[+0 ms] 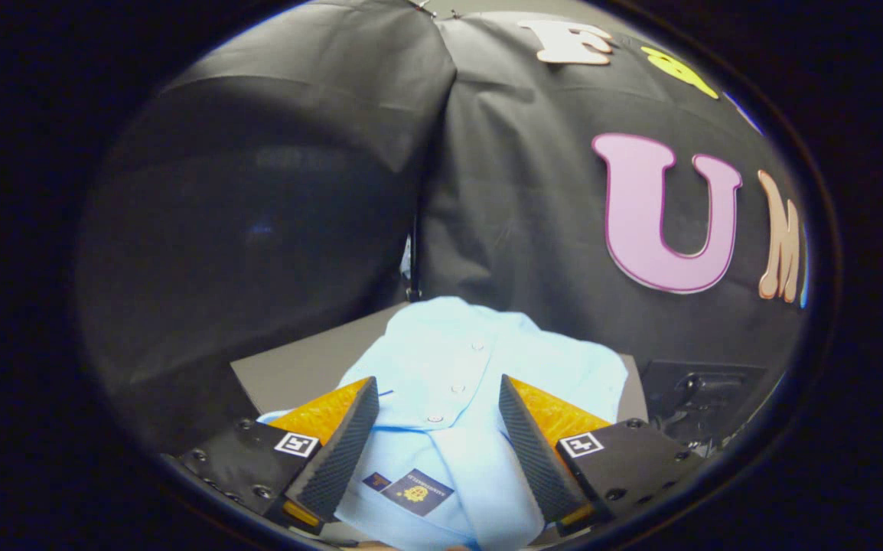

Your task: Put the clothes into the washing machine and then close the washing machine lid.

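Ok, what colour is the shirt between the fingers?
Light blue, with a buttoned placket; the shirt shows best in the gripper view.

The two fingers (350,436) cover the flanks of the light blue shirt (449,360), and its near end is cut off at the picture's bottom. The grey surface (296,371) beneath is largely hidden by the shirt. A dark fixture (705,398) beyond the right finger is too dim to identify.
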